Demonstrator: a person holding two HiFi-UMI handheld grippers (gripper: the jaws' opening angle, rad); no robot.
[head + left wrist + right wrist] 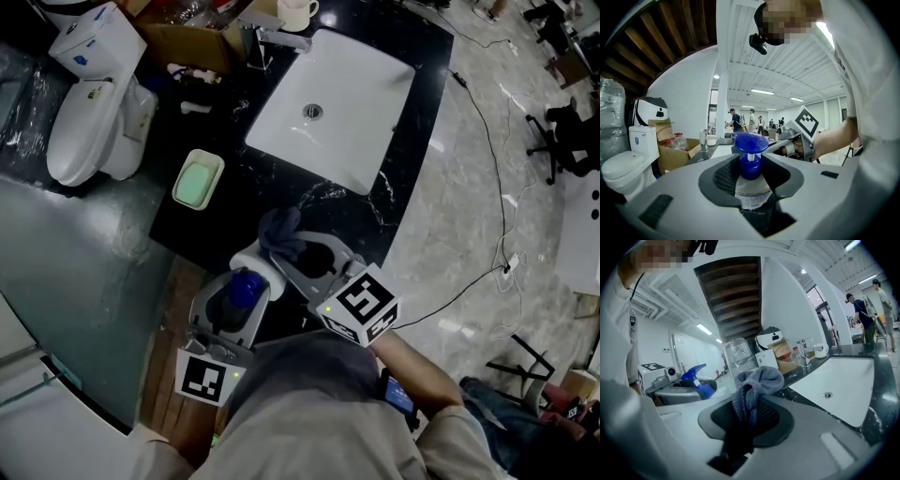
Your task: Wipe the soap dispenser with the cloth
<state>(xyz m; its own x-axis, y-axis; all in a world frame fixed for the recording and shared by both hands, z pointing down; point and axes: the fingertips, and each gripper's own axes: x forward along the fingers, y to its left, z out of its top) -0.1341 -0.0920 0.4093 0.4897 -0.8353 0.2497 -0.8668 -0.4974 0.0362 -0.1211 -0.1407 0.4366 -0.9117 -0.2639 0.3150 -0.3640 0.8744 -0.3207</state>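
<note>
My left gripper (236, 298) is shut on the soap dispenser (245, 285), a pale bottle with a blue pump top, held upright near the counter's front edge. In the left gripper view the bottle (750, 187) sits between the dark pads with the blue pump (750, 146) above them. My right gripper (302, 255) is shut on a bunched grey-blue cloth (280, 232), just right of the dispenser. In the right gripper view the cloth (757, 383) sticks up between the jaws, and the blue pump (696, 377) shows to its left. Cloth and bottle are close; whether they touch I cannot tell.
A white sink (375, 84) with a tap (277, 39) is set in the black counter (422, 122) ahead. A green soap dish (198, 180) lies left of the sink. A white toilet (94, 112), a cardboard box (192, 45) and a cup (297, 13) stand further back.
</note>
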